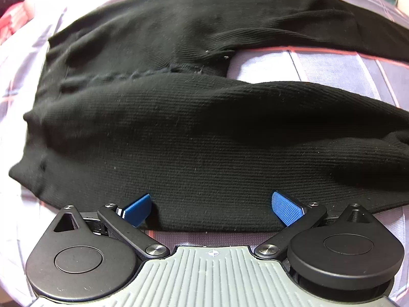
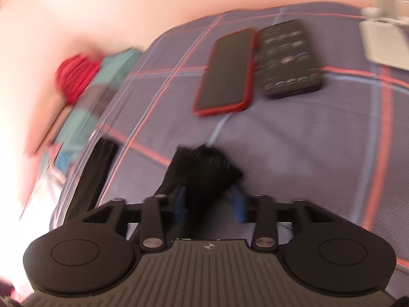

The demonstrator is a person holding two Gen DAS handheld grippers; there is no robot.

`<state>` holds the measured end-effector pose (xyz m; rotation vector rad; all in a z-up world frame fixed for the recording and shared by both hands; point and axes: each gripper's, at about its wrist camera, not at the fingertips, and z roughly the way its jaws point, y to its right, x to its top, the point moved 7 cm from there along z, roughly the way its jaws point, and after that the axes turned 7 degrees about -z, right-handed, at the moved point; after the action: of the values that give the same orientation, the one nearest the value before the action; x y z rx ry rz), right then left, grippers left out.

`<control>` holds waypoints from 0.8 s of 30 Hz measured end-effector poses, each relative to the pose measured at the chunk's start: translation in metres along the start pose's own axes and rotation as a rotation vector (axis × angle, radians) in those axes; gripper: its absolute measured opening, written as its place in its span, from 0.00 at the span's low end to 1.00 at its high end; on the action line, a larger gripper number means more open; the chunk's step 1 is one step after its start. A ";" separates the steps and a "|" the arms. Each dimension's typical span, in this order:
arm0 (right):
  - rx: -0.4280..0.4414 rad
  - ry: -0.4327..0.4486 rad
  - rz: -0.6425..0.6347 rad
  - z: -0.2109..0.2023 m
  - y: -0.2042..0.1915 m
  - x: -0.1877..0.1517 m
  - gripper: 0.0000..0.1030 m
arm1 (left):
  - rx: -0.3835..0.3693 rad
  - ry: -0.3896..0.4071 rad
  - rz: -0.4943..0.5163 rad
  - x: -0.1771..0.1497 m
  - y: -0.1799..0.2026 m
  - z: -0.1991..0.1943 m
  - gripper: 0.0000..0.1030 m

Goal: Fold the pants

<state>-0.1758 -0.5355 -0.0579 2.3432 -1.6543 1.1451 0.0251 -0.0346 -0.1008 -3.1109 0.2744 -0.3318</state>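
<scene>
Pants (image 1: pixel 194 117) lie spread flat on the plaid bedsheet (image 1: pixel 319 71), near hem between the wide-open jaws of the left gripper (image 1: pixel 212 209), likely poised to pinch it, while the right gripper (image 2: pixel 209 202) has a leg cuff (image 2: pixel 204 163) between half-parted jaws, grip unclear through blur

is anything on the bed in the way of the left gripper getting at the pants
Nothing visible. The left gripper hangs open right over the near edge of the black pants, its blue fingers spread above the fabric, with no other object between them.
</scene>
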 end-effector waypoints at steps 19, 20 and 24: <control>0.419 -0.411 -1.143 -0.036 -0.251 -0.233 0.06 | -0.018 0.041 -0.077 0.012 -0.075 0.012 1.00; 0.406 -0.426 -1.152 -0.042 -0.242 -0.231 0.06 | -0.042 0.042 -0.068 0.007 -0.078 0.010 1.00; 0.364 -0.485 -1.097 -0.066 -0.219 -0.219 0.06 | -0.065 0.053 0.011 -0.012 -0.085 0.004 1.00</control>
<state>-0.0626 -0.2400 -0.0616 3.1503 0.0417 0.6626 0.0291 0.0506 -0.1058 -3.1665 0.3093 -0.4141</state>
